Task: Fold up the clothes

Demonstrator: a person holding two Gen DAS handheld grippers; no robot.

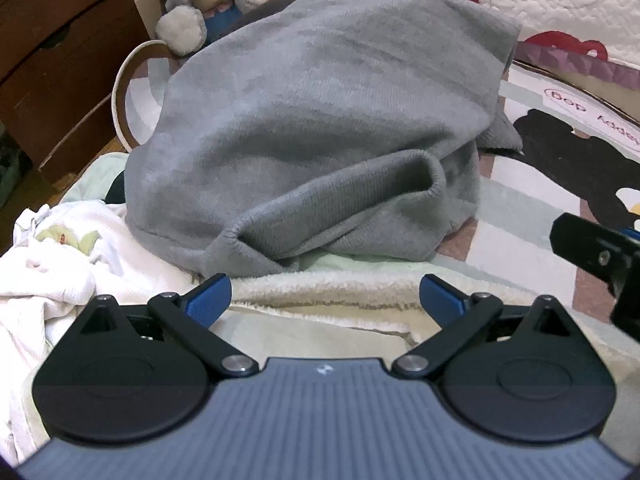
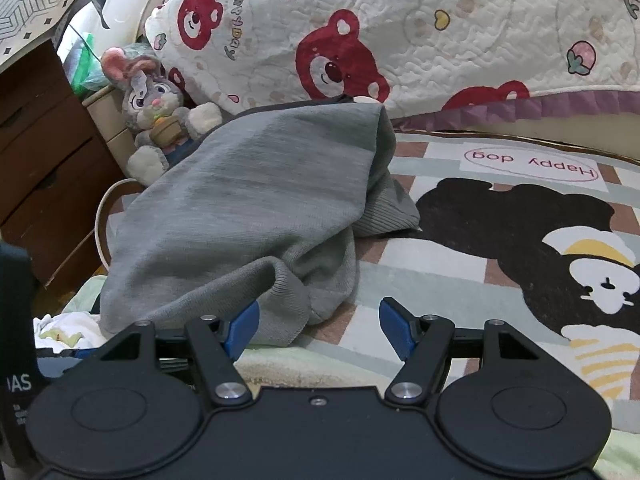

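A grey sweater (image 1: 312, 120) lies in a loose heap on the bed, its ribbed cuff (image 1: 344, 204) curled toward me. It also shows in the right wrist view (image 2: 248, 208) with the cuff (image 2: 284, 300) by the left blue finger. My left gripper (image 1: 325, 298) is open and empty, just short of the heap, above a cream fleece garment (image 1: 340, 304). My right gripper (image 2: 320, 326) is open and empty at the heap's near right edge; part of it shows in the left wrist view (image 1: 596, 256).
A white garment (image 1: 60, 264) is crumpled at the left. A printed bear blanket (image 2: 520, 232) covers the bed to the right. A quilt with red bears (image 2: 400, 40) is piled behind. A plush rabbit (image 2: 156, 108) and a wooden drawer unit (image 2: 44, 160) stand at the left.
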